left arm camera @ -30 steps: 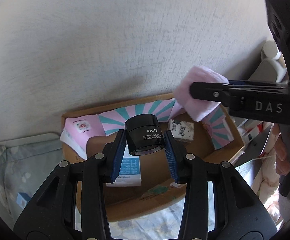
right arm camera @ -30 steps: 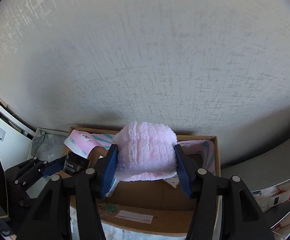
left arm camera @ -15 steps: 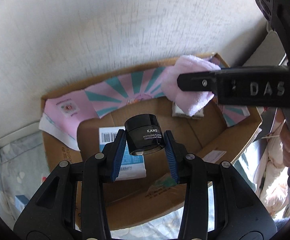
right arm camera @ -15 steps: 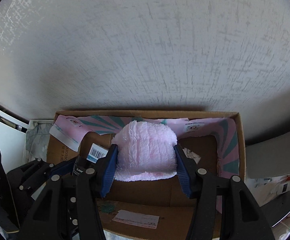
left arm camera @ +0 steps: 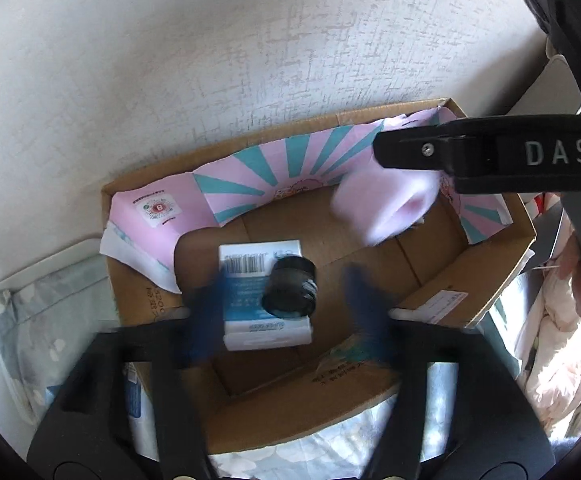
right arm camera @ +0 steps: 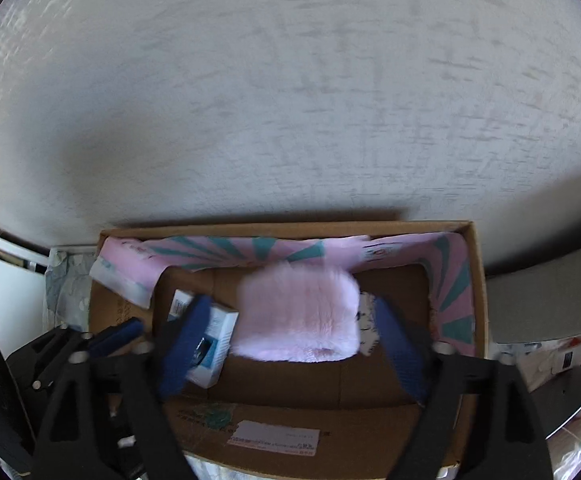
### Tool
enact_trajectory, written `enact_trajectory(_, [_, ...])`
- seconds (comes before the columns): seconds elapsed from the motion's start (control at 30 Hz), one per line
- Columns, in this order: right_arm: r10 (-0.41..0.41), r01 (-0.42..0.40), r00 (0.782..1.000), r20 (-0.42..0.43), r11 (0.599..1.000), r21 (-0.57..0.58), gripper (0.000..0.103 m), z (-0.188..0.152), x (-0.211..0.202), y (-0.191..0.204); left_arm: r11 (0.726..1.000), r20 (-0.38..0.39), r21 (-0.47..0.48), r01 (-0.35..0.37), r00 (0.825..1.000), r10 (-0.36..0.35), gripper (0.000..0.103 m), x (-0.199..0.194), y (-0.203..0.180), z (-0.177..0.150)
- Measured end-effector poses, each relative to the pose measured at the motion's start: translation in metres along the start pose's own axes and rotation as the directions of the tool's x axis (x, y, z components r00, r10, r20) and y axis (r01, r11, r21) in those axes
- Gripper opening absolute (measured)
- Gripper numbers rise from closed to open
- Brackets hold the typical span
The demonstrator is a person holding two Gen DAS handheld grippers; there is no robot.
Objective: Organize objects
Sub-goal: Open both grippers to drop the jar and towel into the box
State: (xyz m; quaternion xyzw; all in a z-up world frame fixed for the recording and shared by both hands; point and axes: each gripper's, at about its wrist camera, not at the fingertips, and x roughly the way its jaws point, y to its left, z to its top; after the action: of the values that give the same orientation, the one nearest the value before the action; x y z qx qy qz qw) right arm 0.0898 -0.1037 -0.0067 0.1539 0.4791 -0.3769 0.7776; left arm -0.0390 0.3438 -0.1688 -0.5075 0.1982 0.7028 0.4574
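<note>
Both grips have let go since a moment back: the small black round cream jar that sat pinched in the left gripper now lies loose over a white and blue barcoded carton on the floor of the open brown cardboard box; the fluffy pink fabric pouch that the right gripper clamped now sits free between spread blue fingers, low inside the box near its pink and teal striped paper lining. Left fingers stand wide and are opening, blurred, nothing pressed between them; right fingers are opening too, clear of the pouch. To finish well, I would judge: lift each tool straight up and out, fingers kept spread, so neither drags the jar off the carton nor snags the pile of the pouch.
</note>
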Motion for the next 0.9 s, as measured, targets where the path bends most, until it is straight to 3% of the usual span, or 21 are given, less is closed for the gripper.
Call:
enact_trajectory(0.1, [-0.023, 0.023, 0.999, 0.024, 1.0, -0.003, 0.102, -0.002, -0.002, -0.004, 1.0, 0.003, -0.001, 0.0, 1.0, 0.0, 0.103, 0.006, 0.002, -0.004])
enact_trajectory(0.4, [-0.013, 0.014, 1.0, 0.026, 1.0, -0.017, 0.102, -0.01, -0.007, 0.001, 1.0, -0.003, -0.004, 0.027, 1.0, -0.028, 0.103, 0.034, -0.011, 0.001])
enact_trajectory(0.43, [-0.013, 0.014, 1.0, 0.028, 1.0, -0.016, 0.102, -0.01, -0.01, 0.001, 1.0, -0.001, -0.006, 0.031, 1.0, -0.031, 0.103, 0.027, 0.002, 0.0])
enact_trajectory(0.73, [-0.01, 0.011, 0.998, 0.062, 1.0, -0.015, 0.102, -0.011, -0.026, 0.011, 0.999, 0.025, 0.001, 0.038, 0.999, -0.038, 0.103, 0.009, -0.007, -0.008])
enact_trajectory(0.9, [-0.013, 0.016, 0.995, 0.102, 1.0, -0.024, 0.102, -0.014, -0.042, 0.015, 0.999, 0.049, 0.002, 0.036, 0.998, -0.036, 0.103, -0.036, -0.006, -0.007])
